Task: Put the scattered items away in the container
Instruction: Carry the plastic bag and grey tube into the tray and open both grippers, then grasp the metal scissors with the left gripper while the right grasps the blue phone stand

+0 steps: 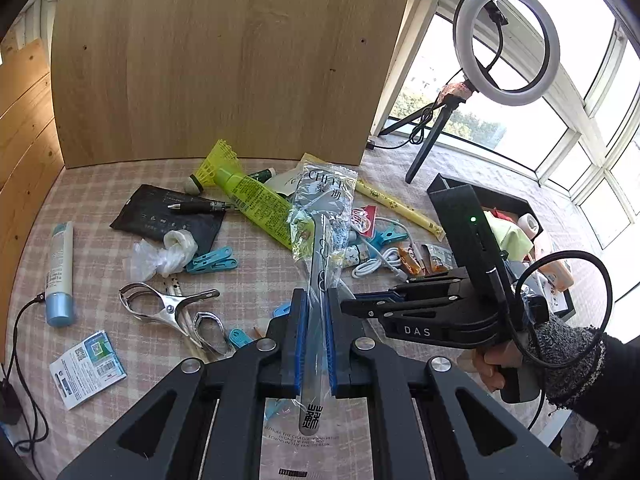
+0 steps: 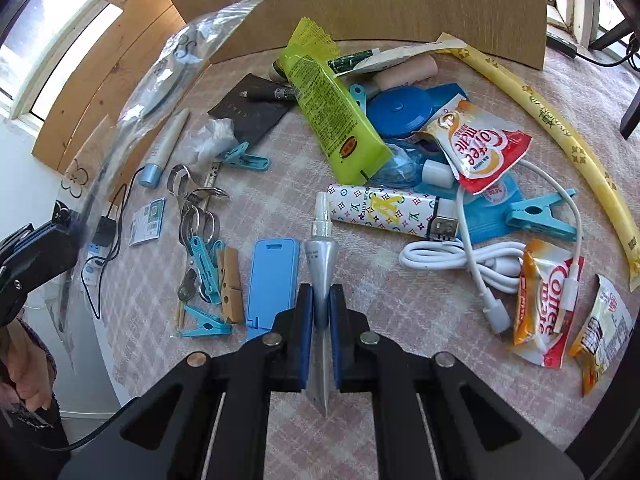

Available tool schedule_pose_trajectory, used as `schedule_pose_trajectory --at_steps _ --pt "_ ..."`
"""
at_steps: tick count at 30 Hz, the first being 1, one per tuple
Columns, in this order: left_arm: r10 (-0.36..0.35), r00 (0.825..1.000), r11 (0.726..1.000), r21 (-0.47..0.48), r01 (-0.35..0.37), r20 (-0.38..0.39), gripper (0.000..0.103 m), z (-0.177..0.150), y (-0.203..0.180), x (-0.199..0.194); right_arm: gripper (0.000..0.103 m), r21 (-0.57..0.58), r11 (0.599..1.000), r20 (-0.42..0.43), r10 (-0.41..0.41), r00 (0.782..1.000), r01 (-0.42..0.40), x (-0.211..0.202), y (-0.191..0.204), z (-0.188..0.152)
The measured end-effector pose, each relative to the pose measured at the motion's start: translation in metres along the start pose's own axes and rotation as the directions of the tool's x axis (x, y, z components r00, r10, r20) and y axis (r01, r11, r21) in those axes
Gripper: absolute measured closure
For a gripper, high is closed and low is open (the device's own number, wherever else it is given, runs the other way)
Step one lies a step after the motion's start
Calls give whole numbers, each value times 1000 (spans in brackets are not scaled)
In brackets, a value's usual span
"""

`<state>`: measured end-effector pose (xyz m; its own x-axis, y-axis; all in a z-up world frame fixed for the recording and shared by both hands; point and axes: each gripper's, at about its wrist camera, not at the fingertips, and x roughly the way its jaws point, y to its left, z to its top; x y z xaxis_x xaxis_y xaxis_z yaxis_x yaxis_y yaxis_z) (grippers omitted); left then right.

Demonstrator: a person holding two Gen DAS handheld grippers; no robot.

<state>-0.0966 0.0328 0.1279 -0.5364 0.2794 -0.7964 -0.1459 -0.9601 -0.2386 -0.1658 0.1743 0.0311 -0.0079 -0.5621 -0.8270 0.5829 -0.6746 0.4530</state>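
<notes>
The left gripper is clamped on a bagged spoon, lifted above the counter. The right gripper pinches what looks like a silver spray bottle. The container sits at the counter's right edge.

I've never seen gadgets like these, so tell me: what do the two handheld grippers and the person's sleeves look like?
Each gripper is matte black plastic with silver bolts and two blue-padded fingers. The right gripper, seen from the left one, bears white "DAS" lettering, a small green light and a looping black cable. The sleeve is grey-and-black speckled knit.
</notes>
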Motion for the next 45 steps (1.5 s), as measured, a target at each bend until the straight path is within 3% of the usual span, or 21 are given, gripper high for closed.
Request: schedule_pose_trajectory --at_steps 3,8,11,16,19,21,23,24,25,27,30,35,38,41,43,45 --pt "-19 1000 1000 4 19 9 95 3 -10 -1 95 44 998 78 43 996 -46 -39 -4 -8" --pt "-116 993 992 56 115 13 95 9 -56 9 95 121 992 206 13 979 -39 -121 -37 -36" --pt "-169 986 980 102 169 -8 95 13 -98 29 95 186 983 258 -55 964 7 -169 -69 -57" --pt "-289 957 953 87 289 -9 95 25 -163 57 95 296 950 310 -198 930 103 -247 -126 -88" --pt "-332 943 939 88 332 -7 95 35 -201 73 95 351 922 310 -280 909 164 -280 -156 -101" --pt "-336 942 939 89 333 18 95 40 -224 84 95 374 909 289 -304 908 185 -292 -174 -106" --pt "-354 935 932 94 351 24 83 43 -240 97 93 394 891 261 -345 902 226 -298 -186 -109" --pt "-332 943 939 97 330 -1 65 45 -247 106 85 420 872 251 -378 891 252 -302 -192 -111" --pt "-316 949 944 100 315 -10 62 45 -251 110 73 443 857 253 -401 881 263 -305 -196 -113" --pt "-311 950 944 113 310 -5 62 44 -254 110 65 464 852 293 -407 865 243 -312 -201 -118" --pt "-277 961 950 152 272 14 62 42 -250 99 64 472 848 313 -415 854 240 -316 -201 -122" --pt "-224 974 963 159 216 37 62 41 -228 80 58 460 860 328 -396 858 222 -305 -189 -121" --pt "-209 978 968 149 203 24 60 35 -210 67 55 425 869 331 -409 850 253 -297 -171 -120" --pt "-160 987 975 159 155 19 60 22 -186 50 44 370 879 327 -427 843 302 -285 -147 -117" --pt "-119 992 982 154 114 28 60 11 -164 36 33 335 889 321 -420 849 313 -274 -131 -115" --pt "-69 997 990 129 64 34 59 -3 -138 23 31 292 915 311 -365 877 277 -258 -115 -112"
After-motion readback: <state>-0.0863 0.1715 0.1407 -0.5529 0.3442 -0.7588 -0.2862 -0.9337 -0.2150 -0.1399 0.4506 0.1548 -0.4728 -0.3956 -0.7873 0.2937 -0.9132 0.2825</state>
